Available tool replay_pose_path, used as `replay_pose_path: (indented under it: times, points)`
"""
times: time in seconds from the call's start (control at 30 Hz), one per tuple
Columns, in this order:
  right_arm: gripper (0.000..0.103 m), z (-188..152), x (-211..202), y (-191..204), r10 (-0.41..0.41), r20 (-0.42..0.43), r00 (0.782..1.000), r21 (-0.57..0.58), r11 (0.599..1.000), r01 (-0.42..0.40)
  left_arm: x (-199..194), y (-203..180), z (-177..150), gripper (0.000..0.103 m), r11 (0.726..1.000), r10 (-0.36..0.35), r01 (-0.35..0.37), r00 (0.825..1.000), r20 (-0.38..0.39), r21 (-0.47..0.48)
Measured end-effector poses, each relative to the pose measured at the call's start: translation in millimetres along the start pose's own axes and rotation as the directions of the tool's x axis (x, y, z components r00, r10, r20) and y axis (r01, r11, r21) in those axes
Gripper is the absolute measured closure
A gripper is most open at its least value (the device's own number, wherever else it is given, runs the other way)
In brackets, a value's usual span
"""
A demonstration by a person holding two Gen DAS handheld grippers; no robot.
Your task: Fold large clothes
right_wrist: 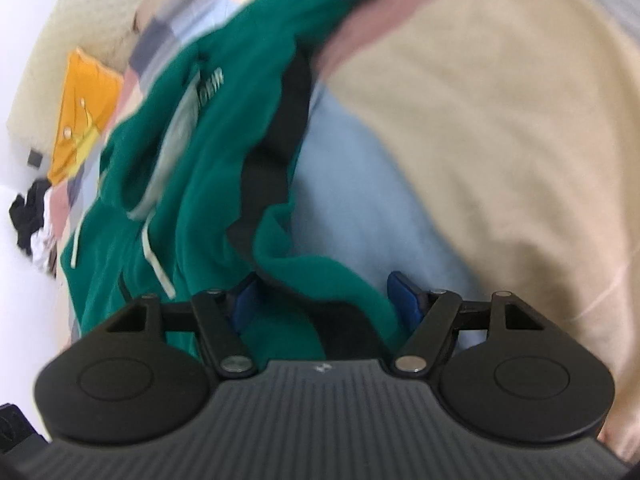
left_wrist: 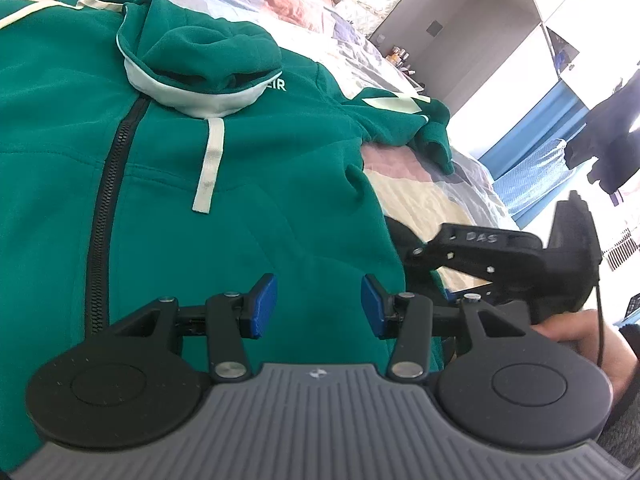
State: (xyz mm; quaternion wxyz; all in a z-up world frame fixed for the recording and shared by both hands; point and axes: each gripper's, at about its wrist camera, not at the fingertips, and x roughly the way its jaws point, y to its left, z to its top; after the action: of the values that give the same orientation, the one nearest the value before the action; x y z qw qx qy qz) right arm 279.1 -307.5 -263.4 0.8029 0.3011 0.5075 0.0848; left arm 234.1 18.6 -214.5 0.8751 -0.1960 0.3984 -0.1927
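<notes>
A green zip-up hoodie (left_wrist: pixel 248 200) is lying face up on a bed covered by a patchwork quilt (left_wrist: pixel 424 196) of pink, cream, blue and grey squares. In the left wrist view its long axis is running from the near bottom edge away toward the top: the dark zipper (left_wrist: pixel 106 216) is climbing up the chest to the hood (left_wrist: pixel 208 60), which is sitting bunched at the collar with its pale lining showing. One pale drawcord (left_wrist: pixel 208 164) is hanging down the chest. A sleeve (left_wrist: pixel 404 120) is stretching off to the right, its cuff resting on the quilt.

The left gripper (left_wrist: pixel 318 306) is angling downward over the lower chest of the hoodie, just right of the zipper. Its blue pads (left_wrist: pixel 264 304) are standing apart with only flat fabric beneath them, gripping nothing.

The right gripper (right_wrist: pixel 324 298) is pointing steeply down at the hoodie's right-hand edge; its view is blurred. Its jaws are parted, and a fold of green fabric is lying between the blue pads (right_wrist: pixel 404 300) without being pinched. In the left wrist view this gripper is appearing at the right, beside the garment's edge, held in a hand (left_wrist: pixel 588 344). An orange item (right_wrist: pixel 80 116) is lying farther up the bed.
</notes>
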Motion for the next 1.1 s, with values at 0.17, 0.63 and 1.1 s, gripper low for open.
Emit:
replay_pose_path:
  times: [0.17, 0.63, 1.1]
  points:
    - [0.085, 1, -7, 14, -0.016, 0.025, 1.000, -0.083, 0.996, 0.018, -3, 2, 0, 0.051, 1.000, 0.005, -0.005, 1.000, 0.013, -0.009]
    - [0.086, 42, -31, 9, -0.130, 0.150, 0.980, -0.130, 0.980, 0.150, -9, 13, 5, 0.051, 0.998, 0.016, -0.013, 0.999, 0.049, -0.054]
    - [0.032, 27, -33, 20, -0.131, 0.250, 0.959, -0.173, 0.969, 0.177, -21, 27, 18, 0.047, 0.995, 0.076, -0.068, 0.991, 0.106, -0.074]
